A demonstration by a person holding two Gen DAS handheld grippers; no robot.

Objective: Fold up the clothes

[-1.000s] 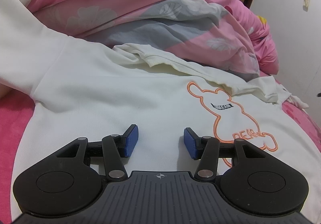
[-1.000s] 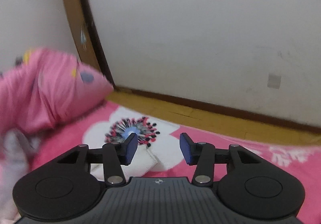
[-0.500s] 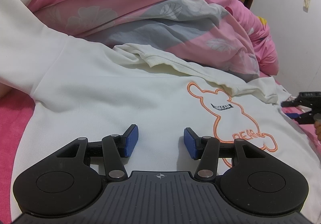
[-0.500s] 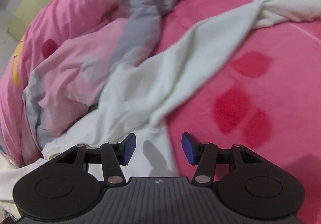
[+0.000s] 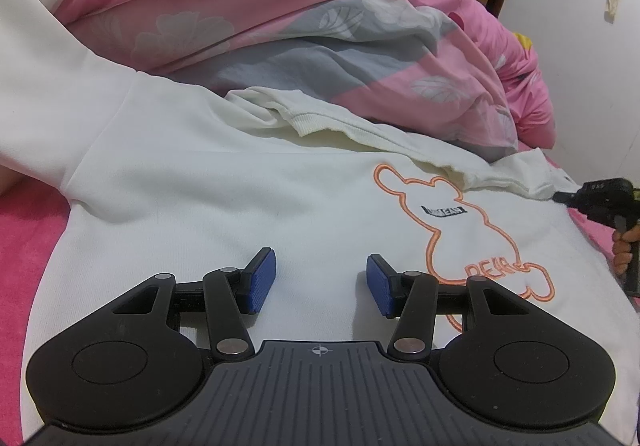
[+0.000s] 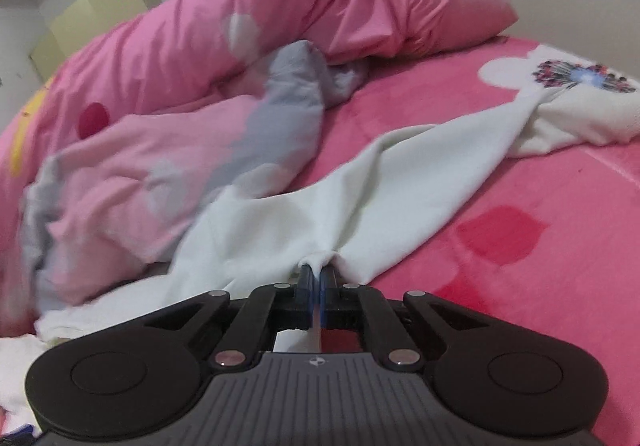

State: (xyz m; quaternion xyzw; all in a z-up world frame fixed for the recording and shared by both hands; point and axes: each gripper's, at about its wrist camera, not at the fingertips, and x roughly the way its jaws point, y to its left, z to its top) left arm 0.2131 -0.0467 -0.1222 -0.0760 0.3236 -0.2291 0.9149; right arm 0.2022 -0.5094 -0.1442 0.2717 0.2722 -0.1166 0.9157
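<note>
The white sweatshirt [image 5: 224,182] carries an orange outline of a bear [image 5: 460,230]. Inside the outline, at its lower part, orange letters read "BEAR" [image 5: 494,269], partly hidden. In the bear's head there is a small black label [image 5: 445,211]; its white letters are too small to read. No other text is readable.

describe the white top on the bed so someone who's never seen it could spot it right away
On the pink bed cover, in front of the heaped pink and grey quilt, lies a white sweatshirt, spread flat. The right gripper pinches its sleeve. Only it bears an orange bear outline on the chest.
</note>
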